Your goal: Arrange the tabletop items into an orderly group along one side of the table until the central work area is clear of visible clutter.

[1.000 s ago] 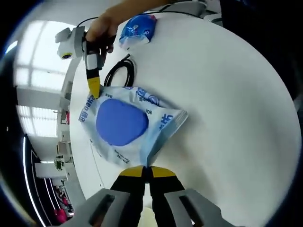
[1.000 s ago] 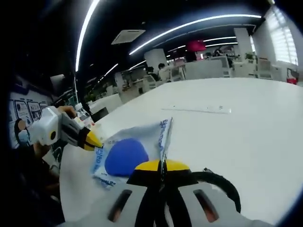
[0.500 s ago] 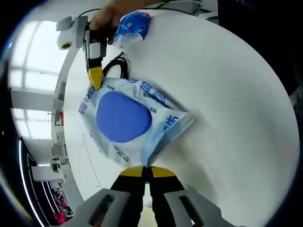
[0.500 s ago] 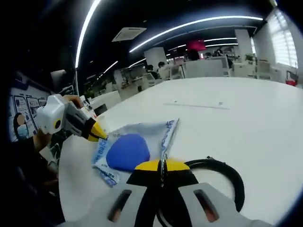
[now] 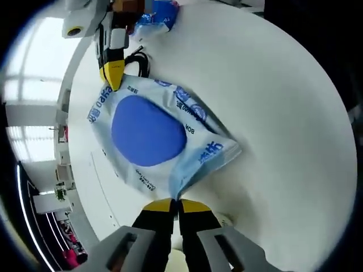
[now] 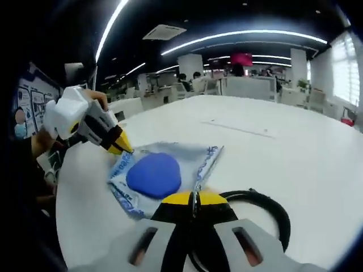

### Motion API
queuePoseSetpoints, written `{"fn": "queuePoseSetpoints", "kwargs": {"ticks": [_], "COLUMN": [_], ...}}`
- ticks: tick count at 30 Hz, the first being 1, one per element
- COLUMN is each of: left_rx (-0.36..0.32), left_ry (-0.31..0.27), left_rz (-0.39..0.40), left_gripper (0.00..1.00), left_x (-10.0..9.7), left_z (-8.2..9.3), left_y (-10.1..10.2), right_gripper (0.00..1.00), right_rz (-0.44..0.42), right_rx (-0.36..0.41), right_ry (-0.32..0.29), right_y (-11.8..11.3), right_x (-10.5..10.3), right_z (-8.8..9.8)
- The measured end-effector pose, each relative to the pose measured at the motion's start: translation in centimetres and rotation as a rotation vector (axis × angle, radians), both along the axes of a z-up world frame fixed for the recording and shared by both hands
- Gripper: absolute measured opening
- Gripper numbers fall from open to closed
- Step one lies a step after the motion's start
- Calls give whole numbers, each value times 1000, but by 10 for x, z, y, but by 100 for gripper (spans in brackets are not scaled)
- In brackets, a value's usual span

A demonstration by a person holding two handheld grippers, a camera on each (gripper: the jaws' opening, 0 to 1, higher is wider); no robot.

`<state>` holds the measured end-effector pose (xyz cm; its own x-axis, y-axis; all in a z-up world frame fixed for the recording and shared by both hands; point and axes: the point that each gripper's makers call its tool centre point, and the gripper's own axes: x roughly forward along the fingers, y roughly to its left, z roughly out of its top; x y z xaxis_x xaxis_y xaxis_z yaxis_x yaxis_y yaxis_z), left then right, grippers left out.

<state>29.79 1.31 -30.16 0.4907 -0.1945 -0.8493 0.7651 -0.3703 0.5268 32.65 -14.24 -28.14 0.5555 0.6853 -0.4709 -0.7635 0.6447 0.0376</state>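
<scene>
Left gripper view looks down on a white desk (image 5: 272, 113) where a pale blue plastic packet (image 5: 159, 141) with a large blue oval on its face is held by two corners. The left tongs (image 5: 177, 203), yellow-tipped and pressed together, pinch the packet's near corner at the bottom of this view. The right tongs (image 5: 112, 76) come in from the upper left, also closed, gripping the opposite corner, with a hand above them. Just past those tongs a coiled black cable (image 5: 138, 61) lies on the desk, and beyond it rests a second blue-and-white packet (image 5: 159, 17). Right gripper view shows the same packet (image 6: 159, 175) from the other end: the right tongs (image 6: 194, 198) clamp its near corner, the left tongs (image 6: 120, 146) hold the far corner at left, and the black cable (image 6: 266, 212) curls on the desk (image 6: 283, 153) just beside the right tongs.
</scene>
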Motion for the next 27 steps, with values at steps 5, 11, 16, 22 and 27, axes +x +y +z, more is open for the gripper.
{"fn": "queuePoseSetpoints", "kwargs": {"ticks": [5, 11, 16, 22, 27], "left_rx": [36, 52, 68, 76, 67], "left_ry": [-15, -17, -18, -21, -29], "left_rz": [5, 4, -4, -8, -8], "left_gripper": [2, 7, 12, 16, 17], "left_x": [2, 1, -2, -3, -4], "left_z": [-2, -1, -1, 2, 10], "left_y": [2, 2, 2, 4, 3], "right_gripper": [1, 7, 12, 15, 15], "right_rz": [14, 9, 5, 1, 8], "right_rx": [-31, -117, -135, -124, -118], "right_ry": [1, -16, -29, -53, -71], "right_y": [0, -9, -13, -14, -13], "right_x": [1, 3, 4, 5, 5], "right_z": [-8, -19, -17, -6, 1]}}
